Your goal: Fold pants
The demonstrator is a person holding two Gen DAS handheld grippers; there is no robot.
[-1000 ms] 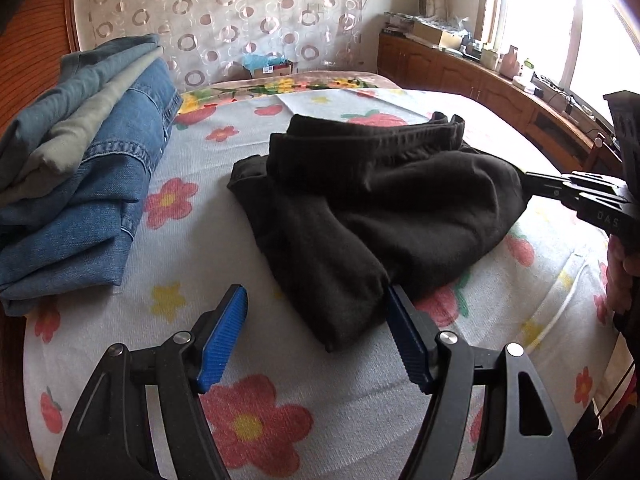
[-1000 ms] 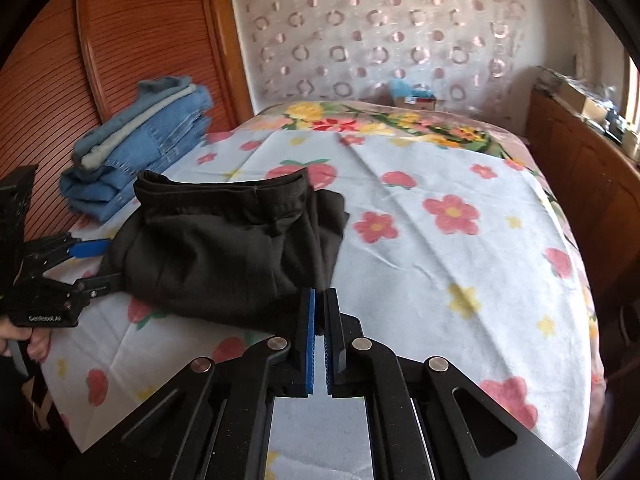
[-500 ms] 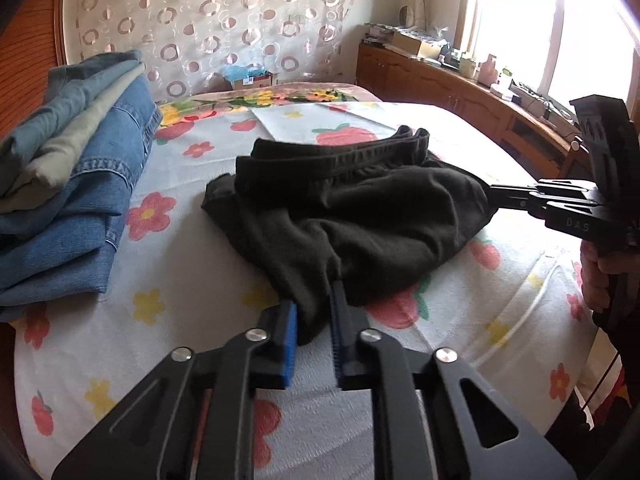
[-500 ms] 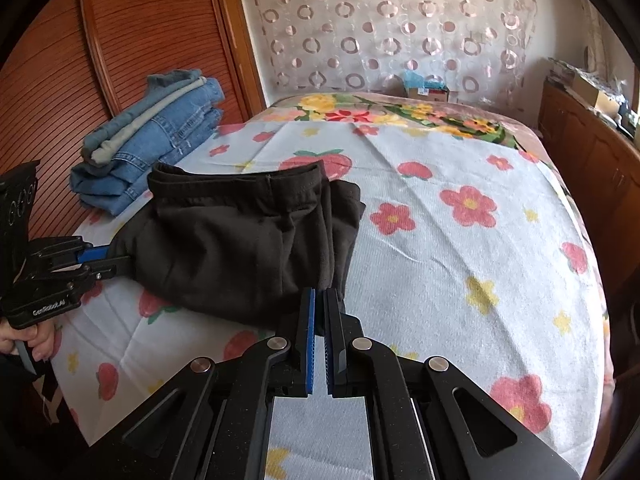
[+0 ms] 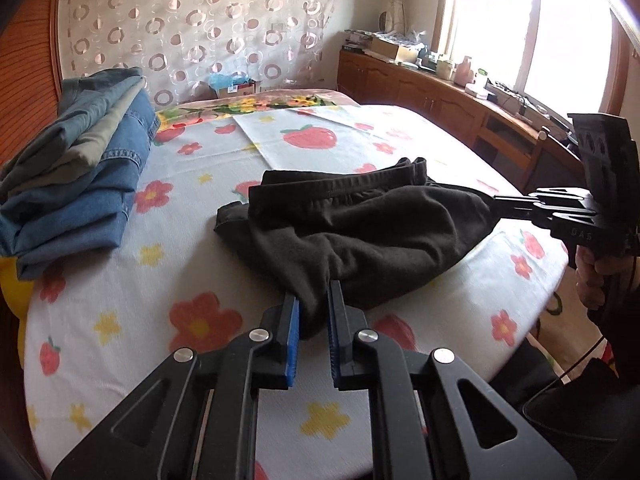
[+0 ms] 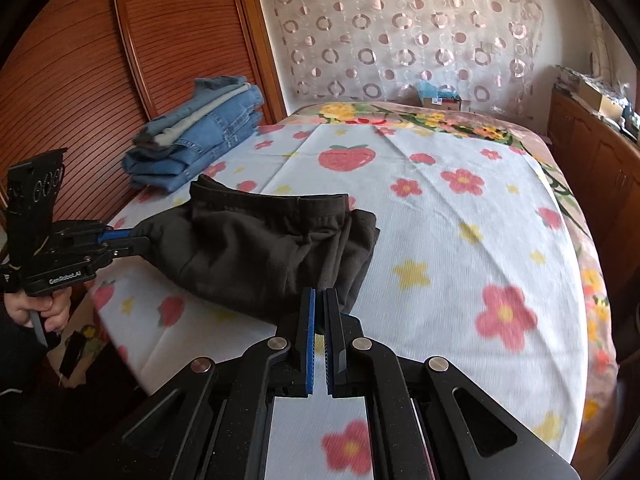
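Near the front edge of the flower-printed bed sheet (image 5: 120,280), the bunched black fleece pants (image 5: 360,232) risk slipping loose, since each gripper pinches only a corner. The left gripper (image 5: 312,316), wide open a second ago, has just closed on cloth; the right gripper (image 6: 320,312) stays clamped.

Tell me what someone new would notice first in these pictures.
Probably the black pants, bunched near the front edge of the flowered bed, pinched at opposite ends by the left gripper and right gripper. Next, the stack of folded jeans at the bed's left side.
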